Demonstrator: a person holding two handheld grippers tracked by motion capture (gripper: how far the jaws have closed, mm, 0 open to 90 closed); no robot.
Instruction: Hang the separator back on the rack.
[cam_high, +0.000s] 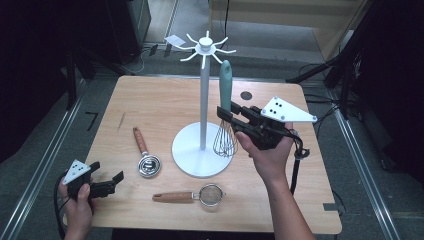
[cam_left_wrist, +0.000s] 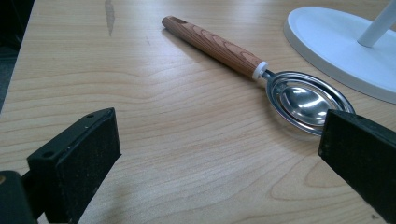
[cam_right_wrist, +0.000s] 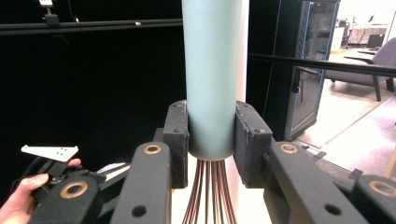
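The left tool (cam_high: 112, 182) rests at the near left corner of the worktop (cam_high: 165, 100), held in the person's left hand (cam_high: 77, 202); its jaws stand wide apart with nothing between them, and the left gripper view looks between them along the bare wood. Near the front edge, a small mesh strainer (cam_high: 190, 195) with a wooden handle lies flat, its handle pointing left. Just beyond it, a metal scoop (cam_left_wrist: 306, 100) with a wooden handle lies flat, its bowl near the white base of the utensil stand (cam_high: 203, 95) and its handle angled away to the far left. The stand is upright at the centre of the worktop, with hooks radiating from its top. To the right of its pole, the right tool (cam_high: 225, 111), carried by the right hand (cam_high: 270, 157), is clamped on the whisk (cam_high: 225, 115). Both pads press on the lower end of the teal handle, just above the wires, as seen in the right gripper view. The whisk is held upright, handle up, wire head close above the stand's base; contact with the base cannot be determined.
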